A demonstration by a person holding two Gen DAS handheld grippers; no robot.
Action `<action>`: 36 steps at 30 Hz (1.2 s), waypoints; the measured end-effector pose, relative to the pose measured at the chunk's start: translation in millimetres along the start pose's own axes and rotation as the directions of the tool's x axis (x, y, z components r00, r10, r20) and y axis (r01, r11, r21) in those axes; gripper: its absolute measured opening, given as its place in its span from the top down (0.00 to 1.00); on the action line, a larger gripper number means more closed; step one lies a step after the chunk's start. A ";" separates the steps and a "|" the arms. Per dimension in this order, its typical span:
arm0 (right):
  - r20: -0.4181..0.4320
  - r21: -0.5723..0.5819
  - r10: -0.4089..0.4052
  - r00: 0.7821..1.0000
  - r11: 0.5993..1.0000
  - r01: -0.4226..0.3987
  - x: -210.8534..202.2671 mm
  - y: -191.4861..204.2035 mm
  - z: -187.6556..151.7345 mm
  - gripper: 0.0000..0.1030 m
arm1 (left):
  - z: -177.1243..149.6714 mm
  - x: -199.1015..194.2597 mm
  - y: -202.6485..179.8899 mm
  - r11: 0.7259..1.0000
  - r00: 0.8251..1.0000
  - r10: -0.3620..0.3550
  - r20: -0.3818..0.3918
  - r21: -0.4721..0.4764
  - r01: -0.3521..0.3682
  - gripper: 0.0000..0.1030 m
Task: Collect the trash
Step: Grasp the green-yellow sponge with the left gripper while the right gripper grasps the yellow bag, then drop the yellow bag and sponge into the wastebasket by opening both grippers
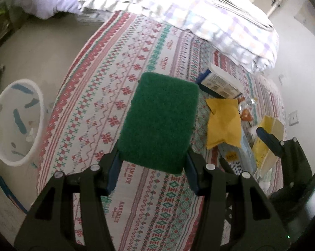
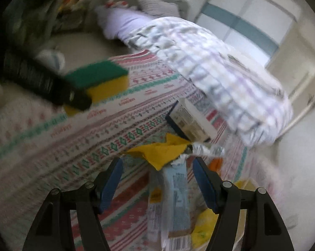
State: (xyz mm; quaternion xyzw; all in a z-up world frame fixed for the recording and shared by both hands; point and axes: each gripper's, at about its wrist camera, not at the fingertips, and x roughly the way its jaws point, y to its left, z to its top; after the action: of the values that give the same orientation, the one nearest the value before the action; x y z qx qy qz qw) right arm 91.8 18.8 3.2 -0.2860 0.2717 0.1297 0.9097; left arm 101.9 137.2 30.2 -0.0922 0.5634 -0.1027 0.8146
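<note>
Left gripper [image 1: 153,165] clamps a green-and-yellow sponge [image 1: 159,119] above the patterned bedsheet [image 1: 90,96] — right gripper [image 2: 157,179] parted wide, pads clear of the wrappers [image 2: 174,198] on that bedsheet.

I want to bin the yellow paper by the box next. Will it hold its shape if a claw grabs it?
Probably not. The yellow paper is creased with a torn edge, so it looks thin and likely to crumple. It seems light and may flutter or slip from the pads. It overlaps the blue packet, so lifting it may drag that along.
</note>
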 end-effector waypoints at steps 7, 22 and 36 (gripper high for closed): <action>0.030 -0.265 -0.216 0.976 0.940 0.216 23.7 36.4 -2.3 0.38 | 7.3 -5.2 25.1 0.996 1.000 -0.002 0.012 -0.093 0.003 0.46; 0.232 0.260 0.079 0.969 0.955 -0.141 -35.8 -53.3 29.5 0.83 | 21.4 -31.7 79.7 0.956 0.993 -0.100 0.065 -0.272 0.114 0.46; 0.342 0.458 0.421 0.840 0.706 -0.540 -31.5 -43.1 43.1 0.83 | 0.4 -54.0 238.4 0.749 0.986 -0.088 0.140 -0.644 0.158 0.46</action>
State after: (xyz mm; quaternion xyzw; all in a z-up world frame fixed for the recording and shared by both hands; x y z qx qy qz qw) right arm 101.0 7.1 70.2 0.0774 0.2640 0.3116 0.9095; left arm 98.8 381.2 15.5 -0.4120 0.5146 0.0514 0.7502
